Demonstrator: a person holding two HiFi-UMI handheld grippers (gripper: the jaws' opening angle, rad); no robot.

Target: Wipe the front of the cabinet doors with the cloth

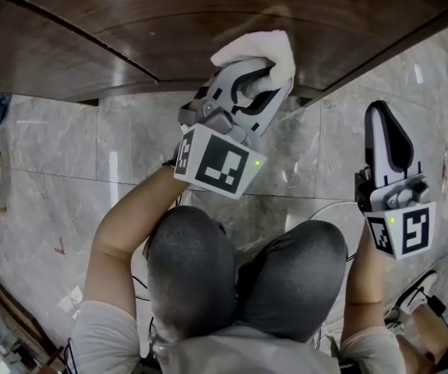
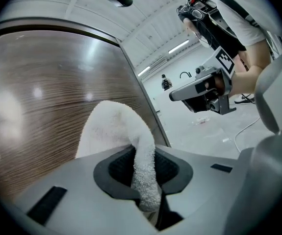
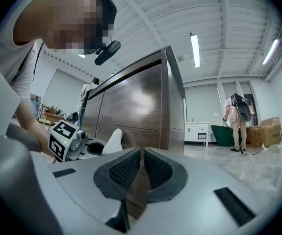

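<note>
A white terry cloth (image 1: 259,53) is pinched in my left gripper (image 1: 255,84) and pressed flat against the dark wood-grain cabinet door (image 1: 130,29). In the left gripper view the cloth (image 2: 118,131) bulges out past the jaws onto the cabinet door (image 2: 42,106), and a strip of it runs down between the pads. My right gripper (image 1: 383,135) hangs over the floor to the right, away from the cabinet, jaws closed with nothing between them. Its own view shows the shut pads (image 3: 153,173), the cabinet door (image 3: 141,111) beyond and the cloth (image 3: 114,141) at left.
Grey marble floor tiles (image 1: 75,146) run along the cabinet's base. The person's knees (image 1: 239,271) are bent below the grippers. A cable (image 1: 329,209) lies on the floor. Far off, another person (image 3: 239,121) stands near cardboard boxes (image 3: 270,131) and a white sideboard (image 3: 197,133).
</note>
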